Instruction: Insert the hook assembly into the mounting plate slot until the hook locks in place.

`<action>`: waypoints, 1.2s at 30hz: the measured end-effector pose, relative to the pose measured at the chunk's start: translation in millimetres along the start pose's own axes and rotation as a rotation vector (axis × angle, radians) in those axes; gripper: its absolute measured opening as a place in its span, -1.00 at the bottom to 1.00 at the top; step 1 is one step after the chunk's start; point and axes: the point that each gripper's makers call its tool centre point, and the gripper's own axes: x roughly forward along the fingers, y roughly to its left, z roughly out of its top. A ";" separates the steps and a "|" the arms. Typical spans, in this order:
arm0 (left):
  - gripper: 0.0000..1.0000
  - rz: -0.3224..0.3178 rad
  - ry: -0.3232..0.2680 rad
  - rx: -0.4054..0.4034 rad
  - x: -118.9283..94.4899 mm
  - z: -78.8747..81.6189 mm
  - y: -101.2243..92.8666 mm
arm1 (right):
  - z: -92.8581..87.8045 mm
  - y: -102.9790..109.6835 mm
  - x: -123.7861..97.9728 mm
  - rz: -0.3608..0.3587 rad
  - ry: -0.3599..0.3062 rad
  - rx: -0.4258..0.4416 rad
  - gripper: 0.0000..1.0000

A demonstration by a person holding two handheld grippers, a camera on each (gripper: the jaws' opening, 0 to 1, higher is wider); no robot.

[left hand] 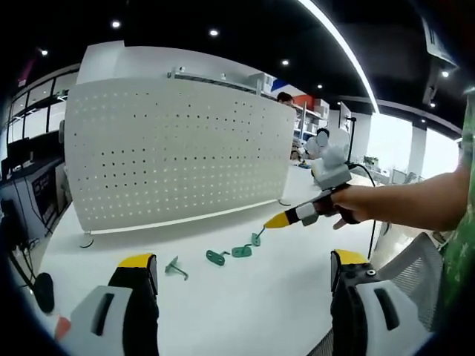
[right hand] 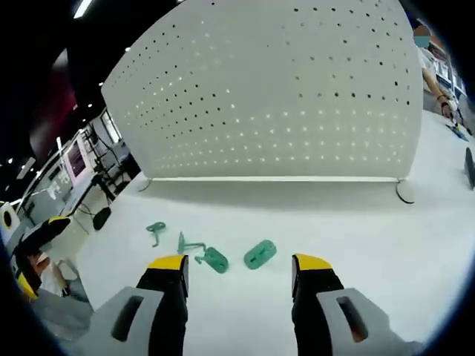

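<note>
A white perforated mounting plate (left hand: 174, 148) (right hand: 282, 96) stands upright on the white table (left hand: 245, 311). Several green hook parts lie in a row in front of it: a pale one (left hand: 176, 267), a darker one (left hand: 216, 257) and one nearest the plate (left hand: 256, 239). In the right gripper view they are a small hook (right hand: 155, 228), a middle piece (right hand: 214, 259) and an oval piece (right hand: 260, 254). My left gripper (left hand: 243, 268) is open above the table, short of the hooks. My right gripper (right hand: 240, 268) is open just short of the hooks. The right gripper (left hand: 274, 220), held by a hand, points at the hook nearest the plate.
A mesh chair back (left hand: 415, 256) stands at the table's near right edge. A dark round object (left hand: 43, 291) sits off the left edge. Shelves and a person (left hand: 284, 97) are behind the plate. A black cable (right hand: 404, 194) curls by the plate's right foot.
</note>
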 end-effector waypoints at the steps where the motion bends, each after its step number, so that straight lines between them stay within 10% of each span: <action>1: 0.98 0.000 0.001 0.000 0.4 -0.5 0.0 | 0.2 -0.7 1.3 0.001 0.000 0.002 0.04; 36: 0.96 -0.008 0.023 -0.020 7.4 -7.6 5.3 | -10.4 -18.0 35.1 -0.059 0.072 0.016 -0.44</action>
